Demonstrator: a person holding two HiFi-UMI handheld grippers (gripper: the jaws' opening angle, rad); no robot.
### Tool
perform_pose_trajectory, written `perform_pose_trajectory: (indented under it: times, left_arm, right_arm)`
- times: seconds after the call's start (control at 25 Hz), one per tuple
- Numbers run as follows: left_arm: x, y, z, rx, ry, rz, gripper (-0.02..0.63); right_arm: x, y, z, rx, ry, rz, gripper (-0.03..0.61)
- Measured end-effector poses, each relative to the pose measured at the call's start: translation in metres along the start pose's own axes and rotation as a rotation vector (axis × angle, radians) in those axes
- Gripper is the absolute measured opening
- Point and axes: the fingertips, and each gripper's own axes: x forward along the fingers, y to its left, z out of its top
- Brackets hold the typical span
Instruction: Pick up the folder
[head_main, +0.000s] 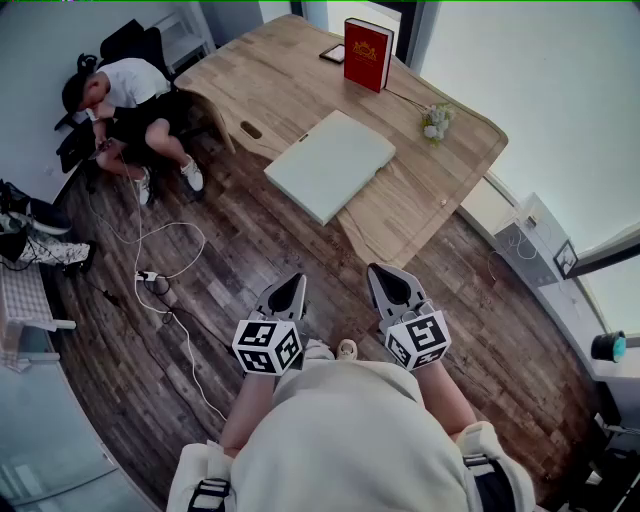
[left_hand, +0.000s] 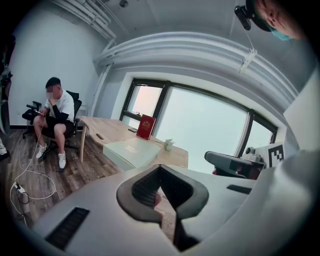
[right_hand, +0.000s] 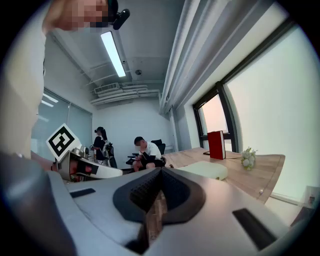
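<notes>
The folder (head_main: 330, 165) is a pale green flat case lying on the wooden table (head_main: 425, 205), with its near corner over the table's front edge. It also appears as the folder (left_hand: 131, 150) in the left gripper view and the folder (right_hand: 205, 170) in the right gripper view. My left gripper (head_main: 290, 287) and right gripper (head_main: 385, 275) are held side by side close to my body, above the floor and well short of the table. Both have their jaws together with nothing between them, as the left gripper (left_hand: 160, 167) and right gripper (right_hand: 160, 171) show in their own views.
A red book (head_main: 367, 55) stands upright at the table's far side, beside a dark phone (head_main: 333, 53). A small flower bunch (head_main: 435, 120) sits near the right edge. A seated person (head_main: 125, 95) is at the far left, and cables (head_main: 165, 290) trail over the wooden floor.
</notes>
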Motion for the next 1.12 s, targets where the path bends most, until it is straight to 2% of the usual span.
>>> perform_pose_trajectory:
  times: [0.12, 0.28, 0.52, 0.76, 1.12]
  left_arm:
    - [-0.009, -0.007, -0.006, -0.023, -0.016, -0.005, 0.02]
    - [-0.019, -0.008, -0.016, -0.08, -0.014, -0.02, 0.02]
    - [-0.022, -0.007, -0.021, -0.063, -0.019, -0.004, 0.02]
    - [-0.025, -0.011, -0.017, -0.07, -0.039, 0.001, 0.02]
    - [-0.027, -0.013, -0.02, -0.101, -0.039, 0.013, 0.02]
  right_arm:
    - [-0.014, 0.004, -0.012, 0.046, 0.015, -0.013, 0.018]
    - [-0.025, 0.017, -0.019, 0.031, 0.03, 0.006, 0.018]
    - [-0.033, 0.015, -0.013, 0.003, 0.024, -0.012, 0.018]
    - [-0.039, 0.018, -0.007, 0.039, -0.005, 0.011, 0.018]
    - [-0.044, 0.01, -0.008, 0.054, -0.022, -0.006, 0.018]
